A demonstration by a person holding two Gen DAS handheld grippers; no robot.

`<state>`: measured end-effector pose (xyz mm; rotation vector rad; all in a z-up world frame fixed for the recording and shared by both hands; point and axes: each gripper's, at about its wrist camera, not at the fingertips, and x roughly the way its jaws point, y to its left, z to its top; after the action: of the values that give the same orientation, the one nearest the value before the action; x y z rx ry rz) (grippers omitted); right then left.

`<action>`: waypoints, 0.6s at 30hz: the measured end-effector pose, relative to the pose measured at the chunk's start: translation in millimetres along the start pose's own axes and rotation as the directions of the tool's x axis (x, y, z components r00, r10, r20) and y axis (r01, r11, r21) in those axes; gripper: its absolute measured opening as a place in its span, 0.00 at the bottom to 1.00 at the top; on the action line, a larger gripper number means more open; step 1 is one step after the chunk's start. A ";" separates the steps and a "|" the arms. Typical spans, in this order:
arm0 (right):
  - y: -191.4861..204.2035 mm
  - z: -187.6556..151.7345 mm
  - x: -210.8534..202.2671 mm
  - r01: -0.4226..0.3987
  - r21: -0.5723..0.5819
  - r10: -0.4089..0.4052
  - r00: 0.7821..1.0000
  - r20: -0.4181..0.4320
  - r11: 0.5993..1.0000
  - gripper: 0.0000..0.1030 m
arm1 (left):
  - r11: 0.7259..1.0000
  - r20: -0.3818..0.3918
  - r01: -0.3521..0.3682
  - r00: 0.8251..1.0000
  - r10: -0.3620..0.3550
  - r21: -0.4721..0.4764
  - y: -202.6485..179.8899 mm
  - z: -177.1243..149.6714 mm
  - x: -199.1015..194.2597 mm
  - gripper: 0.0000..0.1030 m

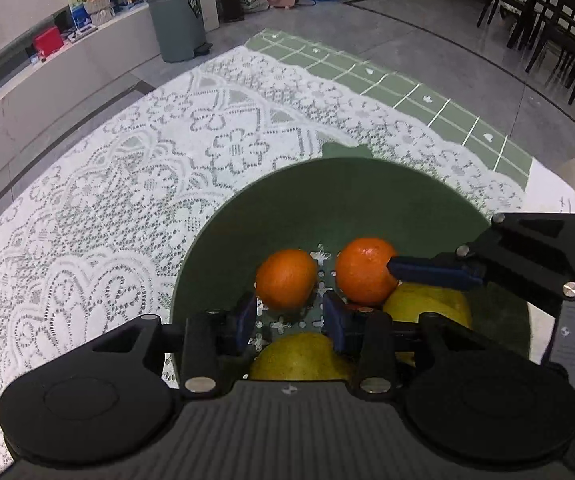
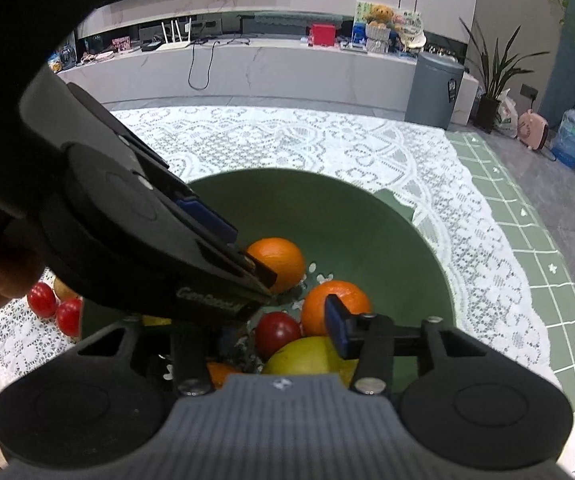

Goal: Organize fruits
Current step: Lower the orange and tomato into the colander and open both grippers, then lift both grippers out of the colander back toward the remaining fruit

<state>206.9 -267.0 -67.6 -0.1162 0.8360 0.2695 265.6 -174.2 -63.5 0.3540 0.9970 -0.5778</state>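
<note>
A green perforated bowl (image 1: pixel 327 200) sits on the lace cloth and holds two oranges (image 1: pixel 285 278) (image 1: pixel 363 270) and yellow fruits (image 1: pixel 301 356). My left gripper (image 1: pixel 289 318) is open over the bowl, its blue fingers just behind the left orange, holding nothing. My right gripper (image 2: pixel 279 328) reaches into the bowl (image 2: pixel 367 208) beside the right orange (image 2: pixel 335 306); its right finger (image 2: pixel 337 330) touches that orange, its left finger is hidden by the left gripper. A red fruit (image 2: pixel 277 332) and a yellow fruit (image 2: pixel 307 356) lie between its fingers.
Two red fruits (image 2: pixel 53 308) lie on the lace cloth (image 1: pixel 107 208) left of the bowl. Green checked cloth (image 1: pixel 407 88) borders the table's far edge. A grey bin (image 1: pixel 177 20), a cabinet and dining chairs (image 1: pixel 559 20) stand beyond.
</note>
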 end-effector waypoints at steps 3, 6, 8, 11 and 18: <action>2.9 -2.1 -8.4 0.013 -0.004 -0.013 0.999 0.036 1.000 0.60 | 1.000 0.028 -0.010 1.000 0.010 -0.008 -0.4 -1.8 -13.3 0.46; 5.4 -4.1 -17.4 0.043 -0.006 -0.043 0.996 0.079 0.999 0.65 | 0.999 0.063 -0.023 0.998 0.025 -0.026 0.3 -6.1 -29.2 0.48; 6.5 -5.7 -23.8 0.067 0.006 -0.068 0.992 0.104 0.998 0.65 | 0.998 0.084 -0.036 0.996 0.040 -0.047 1.7 -10.7 -40.6 0.48; 5.0 -6.1 -35.0 0.094 0.049 -0.100 0.985 0.140 0.994 0.65 | 0.995 0.118 -0.047 0.991 0.057 -0.084 4.2 -18.0 -57.4 0.49; 5.6 -12.6 -66.7 0.133 0.176 -0.172 0.956 0.236 0.975 0.65 | 0.981 0.200 -0.072 0.974 0.108 -0.180 11.6 -39.5 -96.2 0.49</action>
<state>153.8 -276.8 -26.3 0.0027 0.5908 0.0683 205.9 -116.0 -0.2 0.1802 0.8168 -0.4326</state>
